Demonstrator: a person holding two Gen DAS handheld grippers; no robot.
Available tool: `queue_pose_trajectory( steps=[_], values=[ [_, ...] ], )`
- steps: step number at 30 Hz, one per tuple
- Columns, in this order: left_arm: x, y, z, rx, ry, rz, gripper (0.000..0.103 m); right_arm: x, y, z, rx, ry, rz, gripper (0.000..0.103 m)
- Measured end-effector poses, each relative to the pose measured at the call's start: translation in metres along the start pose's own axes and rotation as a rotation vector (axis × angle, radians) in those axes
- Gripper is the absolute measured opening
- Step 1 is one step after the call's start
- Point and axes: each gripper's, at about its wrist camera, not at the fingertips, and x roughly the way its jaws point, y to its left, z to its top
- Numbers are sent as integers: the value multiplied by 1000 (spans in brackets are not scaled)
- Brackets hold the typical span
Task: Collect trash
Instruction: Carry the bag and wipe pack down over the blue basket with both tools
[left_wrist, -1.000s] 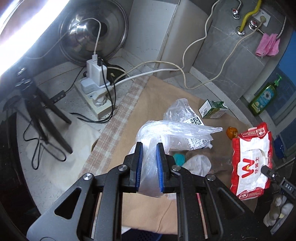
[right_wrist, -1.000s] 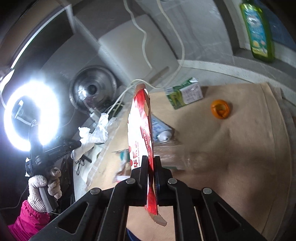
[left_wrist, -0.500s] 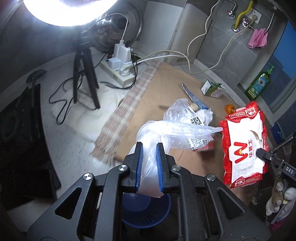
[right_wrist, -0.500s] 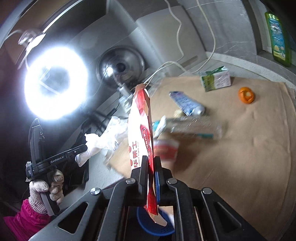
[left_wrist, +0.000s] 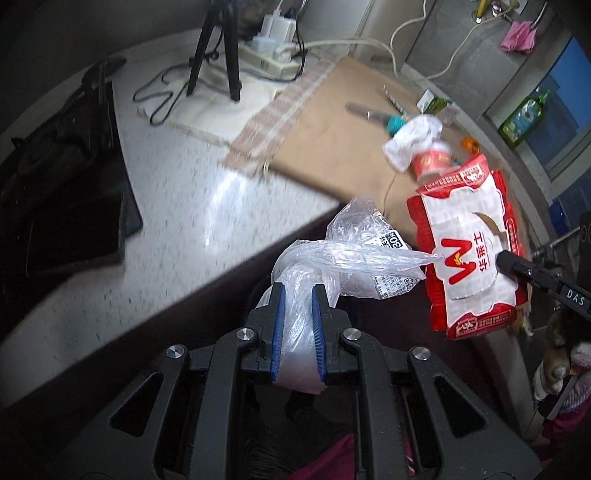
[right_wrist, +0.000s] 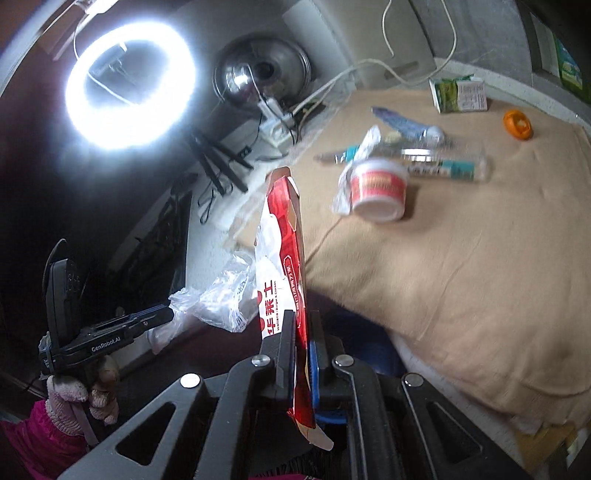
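Both tools have swung off the counter edge — left tool (left_wrist: 298, 334) clamps crumpled plastic (left_wrist: 343, 266), right tool (right_wrist: 303, 354) the red carton (right_wrist: 284, 258).

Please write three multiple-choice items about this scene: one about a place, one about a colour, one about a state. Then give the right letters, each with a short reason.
1. Where does the green and white carton lie?
A. on the beige cloth
B. on the black bag
C. inside the steel pot

2. What colour is the small round cap on the beige cloth?
A. blue
B. orange
C. black

3. What is the state of the right gripper?
A. open and empty
B. shut on the red and white flat paper carton
C. shut on a bottle

Key: 1 A, the carton rests near the cloth's far edge; 2 B, it is plainly orange; 3 B, the jaws pinch the carton's lower edge.
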Motion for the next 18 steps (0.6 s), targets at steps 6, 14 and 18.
queue_pose_trajectory(
  steps=[6, 14, 18],
  values=[
    [33, 9, -30, 4, 80, 16, 13, 28, 8, -23, -38, 59, -57, 3],
    [87, 9, -58, 50, 171, 58, 13, 78, 7, -50, -76, 151, -138, 3],
    [117, 5, -68, 78, 217, 76, 13, 103, 2, -59, -83, 188, -174, 3]
  ],
)
